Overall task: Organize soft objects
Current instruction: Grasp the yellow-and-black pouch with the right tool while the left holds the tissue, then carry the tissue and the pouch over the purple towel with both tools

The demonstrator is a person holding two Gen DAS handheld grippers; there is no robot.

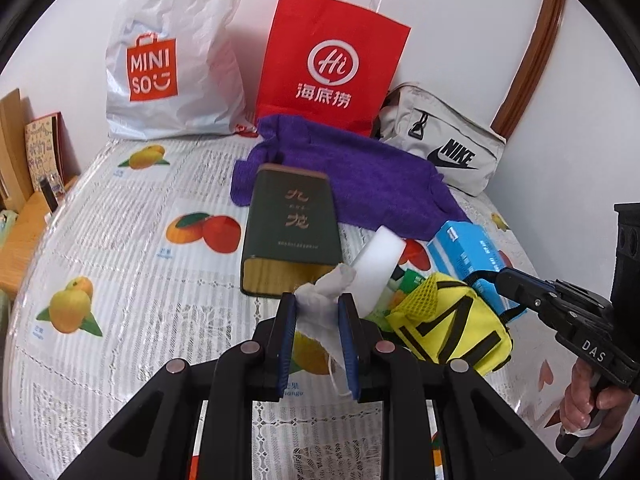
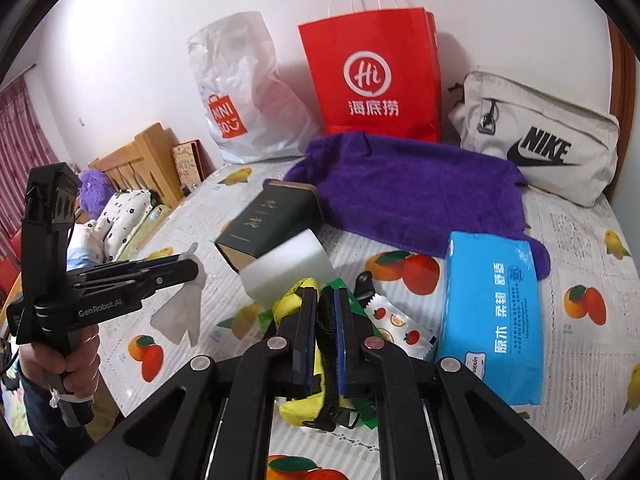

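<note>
Crumpled white face mask (image 1: 320,304), pinched in left gripper (image 1: 318,312), ear loop dangling

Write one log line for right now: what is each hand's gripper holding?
left gripper: shut on white face mask | right gripper: shut on yellow pouch | both raised over table

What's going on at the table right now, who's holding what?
A person holds a claw in each hand over the fruit-print table. The left claw is shut on a crumpled white face mask. The right claw is shut on the strap of a yellow pouch. The purple towel, blue tissue pack, white sponge and green box lie untouched.
</note>
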